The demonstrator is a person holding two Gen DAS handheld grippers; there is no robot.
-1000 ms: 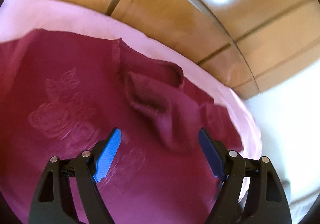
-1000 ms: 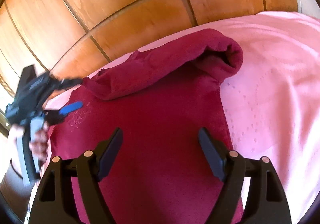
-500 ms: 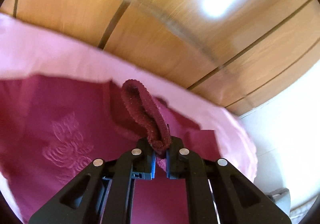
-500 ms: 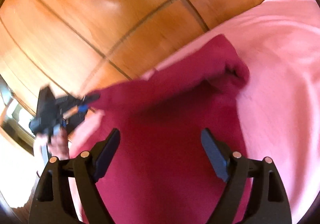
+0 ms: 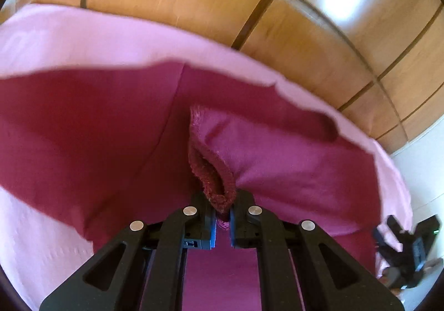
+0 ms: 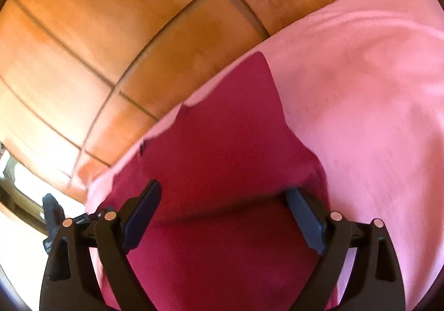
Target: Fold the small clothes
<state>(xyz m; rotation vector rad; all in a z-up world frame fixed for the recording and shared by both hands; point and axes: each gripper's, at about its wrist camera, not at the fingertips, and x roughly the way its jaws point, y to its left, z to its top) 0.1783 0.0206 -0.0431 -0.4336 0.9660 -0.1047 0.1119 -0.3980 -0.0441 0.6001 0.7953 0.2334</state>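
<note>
A dark red fleece garment (image 5: 91, 122) lies on a pink cloth (image 5: 83, 42). My left gripper (image 5: 222, 216) is shut on the garment's ribbed cuff (image 5: 213, 175) and holds it lifted, so the sleeve (image 5: 291, 155) hangs over the body of the garment. In the right wrist view the same garment (image 6: 222, 139) fills the middle. My right gripper (image 6: 222, 216) is open and empty, its jaws spread wide just above the red fabric. The right gripper also shows at the lower right of the left wrist view (image 5: 402, 250).
A wall of orange-brown wooden panels (image 6: 111, 33) stands behind the pink cloth (image 6: 374, 89). The pink cloth's edge runs along the panels. A pale floor or wall strip (image 5: 424, 166) shows at the right of the left wrist view.
My left gripper shut on the cuff and lifted it, drawing the sleeve across the garment. My right gripper stayed open and moved in closer over the red fabric.
</note>
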